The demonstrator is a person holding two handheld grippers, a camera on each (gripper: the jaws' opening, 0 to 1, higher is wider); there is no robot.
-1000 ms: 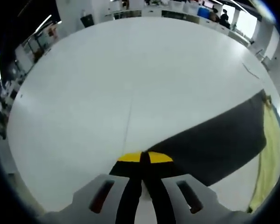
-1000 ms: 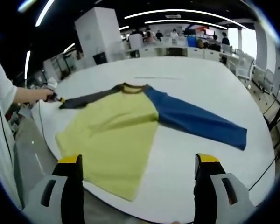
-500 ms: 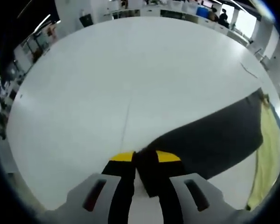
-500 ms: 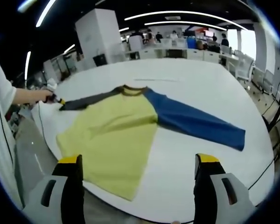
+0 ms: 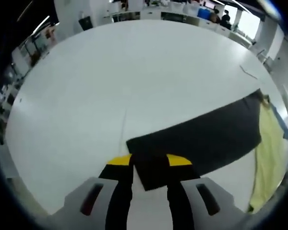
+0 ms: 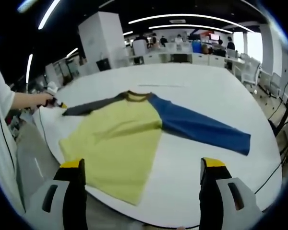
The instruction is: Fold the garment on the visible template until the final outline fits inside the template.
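White round table holds an unfolded raglan shirt, sleeves spread, folding barely begun: left gripper straddles the dark sleeve cuff, jaws parted; right gripper spread, empty.

Yellow, grey and blue on white

The garment I work on has a pale yellow body, one dark charcoal sleeve, one royal blue sleeve and a brownish collar, all plain. It lies on a plain white surface. My left hand-held gripper and my right hand-held gripper share the same colours: black jaws tipped in yellow on light grey bodies with small red marks.
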